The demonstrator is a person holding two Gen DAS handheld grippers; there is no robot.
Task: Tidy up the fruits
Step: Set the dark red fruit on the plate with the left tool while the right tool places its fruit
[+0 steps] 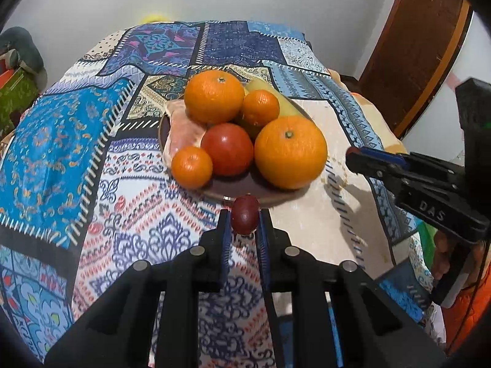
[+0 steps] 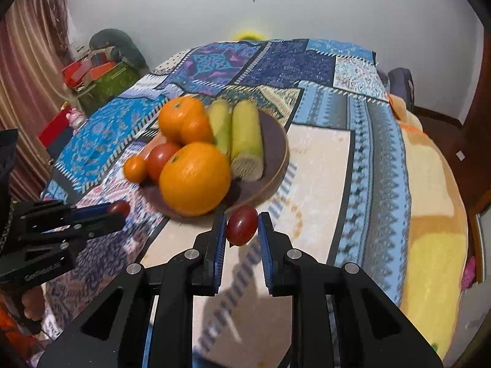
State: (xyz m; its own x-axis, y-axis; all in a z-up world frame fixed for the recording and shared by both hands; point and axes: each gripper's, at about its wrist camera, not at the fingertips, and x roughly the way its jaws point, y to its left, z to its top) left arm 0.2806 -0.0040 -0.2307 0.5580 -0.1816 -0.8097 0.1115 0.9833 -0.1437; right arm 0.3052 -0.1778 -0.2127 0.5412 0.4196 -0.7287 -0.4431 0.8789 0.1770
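A brown plate [image 1: 245,188] [image 2: 276,153] on the patterned cloth holds two large oranges [image 1: 290,151] [image 2: 195,178], two small mandarins [image 1: 191,167], a red tomato [image 1: 228,148] [image 2: 161,159] and two pale green corn pieces [image 2: 247,141]. My left gripper [image 1: 244,222] is shut on a small dark red grape [image 1: 244,217] just in front of the plate; it also shows in the right wrist view [image 2: 118,208]. My right gripper [image 2: 242,224] is shut on a second dark red grape [image 2: 242,225] near the plate's front edge; it also shows in the left wrist view [image 1: 353,156].
A pink wrapper [image 1: 181,132] lies on the plate's left side. The patterned cloth [image 1: 122,184] covers a rounded table with an orange blanket [image 2: 429,214] at its right. Boxes and toys [image 2: 98,76] stand at the far left by a curtain.
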